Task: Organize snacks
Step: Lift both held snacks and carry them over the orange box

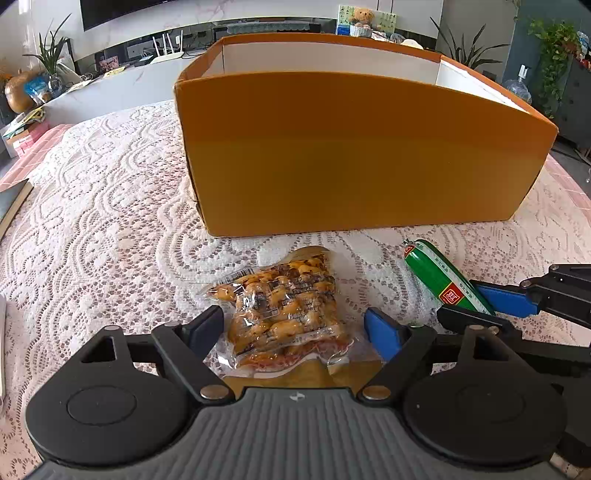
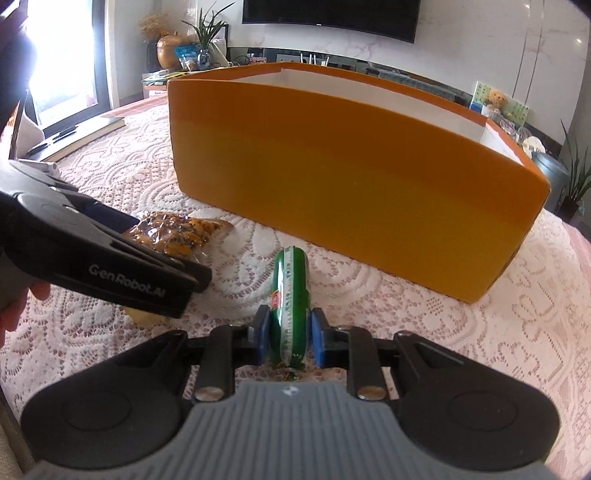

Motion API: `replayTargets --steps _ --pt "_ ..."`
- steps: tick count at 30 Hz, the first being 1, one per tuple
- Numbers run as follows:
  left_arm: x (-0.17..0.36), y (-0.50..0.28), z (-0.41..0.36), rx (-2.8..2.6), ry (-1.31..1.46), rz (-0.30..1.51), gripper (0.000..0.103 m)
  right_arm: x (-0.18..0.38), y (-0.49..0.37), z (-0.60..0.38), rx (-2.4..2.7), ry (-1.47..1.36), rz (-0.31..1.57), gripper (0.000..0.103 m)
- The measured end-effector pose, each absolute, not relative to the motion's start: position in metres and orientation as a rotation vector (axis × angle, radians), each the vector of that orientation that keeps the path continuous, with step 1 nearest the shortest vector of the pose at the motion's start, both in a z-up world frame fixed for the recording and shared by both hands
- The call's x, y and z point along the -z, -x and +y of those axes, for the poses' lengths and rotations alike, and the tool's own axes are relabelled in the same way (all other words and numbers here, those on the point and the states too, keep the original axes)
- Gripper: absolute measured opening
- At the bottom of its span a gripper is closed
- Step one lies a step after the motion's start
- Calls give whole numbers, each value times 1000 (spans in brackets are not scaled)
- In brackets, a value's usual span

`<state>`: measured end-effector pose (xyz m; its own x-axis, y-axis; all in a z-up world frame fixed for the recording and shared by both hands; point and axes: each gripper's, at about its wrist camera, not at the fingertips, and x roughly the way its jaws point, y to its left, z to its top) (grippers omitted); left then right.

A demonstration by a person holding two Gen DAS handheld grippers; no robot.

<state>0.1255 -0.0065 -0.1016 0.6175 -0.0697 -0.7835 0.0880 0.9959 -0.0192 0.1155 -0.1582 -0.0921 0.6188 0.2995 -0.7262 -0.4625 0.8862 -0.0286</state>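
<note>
A clear bag of orange-brown snacks lies on the lace tablecloth in front of the orange cardboard box. My left gripper is open, its blue pads on either side of the bag. A green sausage stick lies to the right of the bag, also seen in the left wrist view. My right gripper is shut on the sausage near its near end. The box is open-topped with white inner walls; its inside floor is hidden. The bag is partly hidden behind the left gripper.
The lace tablecloth covers the table. A book with pens lies at the far left edge. Behind the table is a TV console with plants, routers and a teddy bear.
</note>
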Motion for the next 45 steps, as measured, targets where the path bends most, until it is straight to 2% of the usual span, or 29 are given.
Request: replayTargets --steps 17,31,45 --pt "65 -100 18 119 138 889 92 62 -103 -179 -423 44 812 19" --pt "1 -71 5 166 165 767 92 0 -74 -201 -403 7 642 19" --pt "-44 -127 -13 224 135 675 92 -48 -118 -210 -396 86 552 19"
